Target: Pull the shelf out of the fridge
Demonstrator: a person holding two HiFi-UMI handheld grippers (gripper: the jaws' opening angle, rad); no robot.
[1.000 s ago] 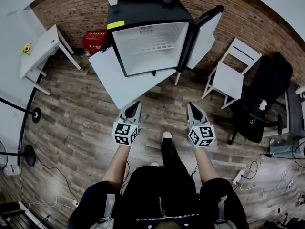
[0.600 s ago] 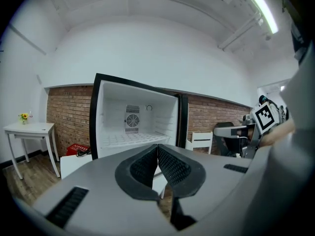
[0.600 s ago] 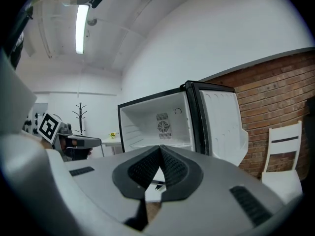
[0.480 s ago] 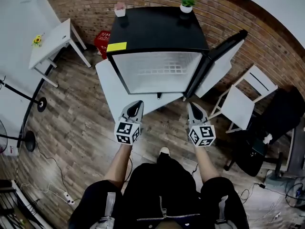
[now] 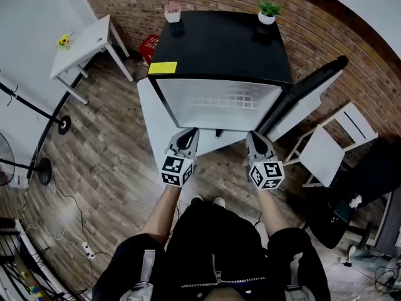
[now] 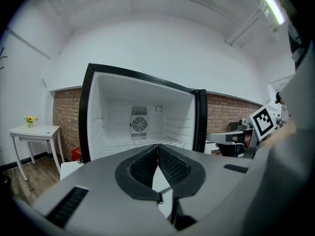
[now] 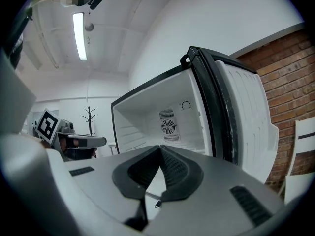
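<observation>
A black mini fridge [image 5: 222, 46] stands ahead with its door [image 5: 307, 99] swung open to the right. A white wire shelf [image 5: 241, 99] sits inside the white interior and also shows low in the cavity in the left gripper view [image 6: 173, 140]. My left gripper [image 5: 190, 132] hangs just short of the fridge's lower front edge, on the left, shut and empty [image 6: 158, 146]. The right gripper [image 5: 255, 135] is level with it on the right, also shut with nothing between its pads [image 7: 160, 147]. Neither one touches the fridge or the shelf.
A white board [image 5: 153, 121] lies on the floor under the fridge's front. Two potted plants [image 5: 269, 10] stand on the fridge top. A white table [image 5: 84, 42] and a red crate [image 5: 149, 42] are at the left, a white chair [image 5: 326, 149] at the right. Cables [image 5: 69, 231] trail over the wooden floor.
The person has stepped toward the fridge, so it now sits just beyond both gripper tips. Both grippers stay shut and level with each other.
</observation>
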